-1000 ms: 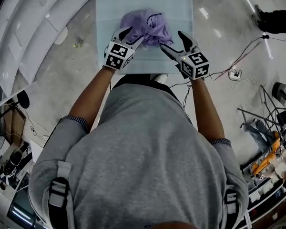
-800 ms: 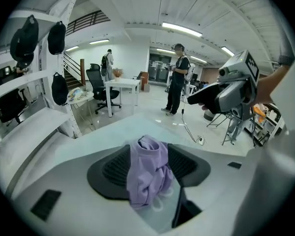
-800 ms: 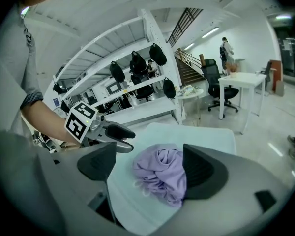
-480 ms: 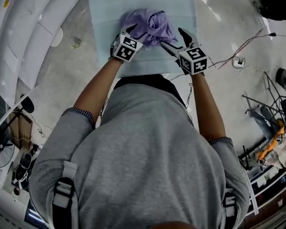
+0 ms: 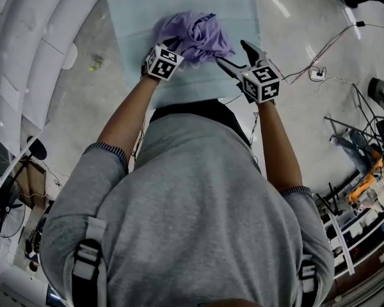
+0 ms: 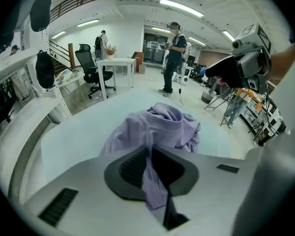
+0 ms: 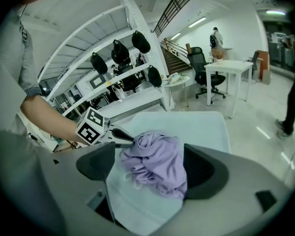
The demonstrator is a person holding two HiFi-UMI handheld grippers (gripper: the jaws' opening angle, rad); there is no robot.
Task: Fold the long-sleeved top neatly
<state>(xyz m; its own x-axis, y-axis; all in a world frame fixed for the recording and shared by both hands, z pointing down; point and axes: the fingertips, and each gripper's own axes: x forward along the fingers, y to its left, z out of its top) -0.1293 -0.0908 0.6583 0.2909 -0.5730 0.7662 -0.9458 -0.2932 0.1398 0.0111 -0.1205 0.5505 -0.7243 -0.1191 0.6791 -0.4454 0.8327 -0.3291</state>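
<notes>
From your head view, curved white shelving (image 5: 25,50) runs down the far left, next to the pale blue-white table (image 5: 134,18) in front of you. Your left tool (image 5: 174,43) points down at the near left edge of a crumpled lilac long-sleeved top (image 5: 195,34), which lies bunched in a heap near the middle of the table. In the left gripper view, that tool's jaws (image 6: 150,166) have just been closing. They are now pinched together on a narrow fold of the lilac fabric (image 6: 162,127), which runs up between the two dark pads. The rest of the garment is piled just beyond them on the table (image 6: 73,136). To the right of the heap, your right tool (image 5: 233,55) reaches in with its jaws spread wide. In the right gripper view, the bunched top (image 7: 157,166) sits between those jaws (image 7: 150,173), and neither pad is pressed onto it. The same view shows your left tool (image 7: 129,137) nipping the far left edge of the cloth. Grey floor crossed by loose cables (image 5: 326,50) lies at the far right.
</notes>
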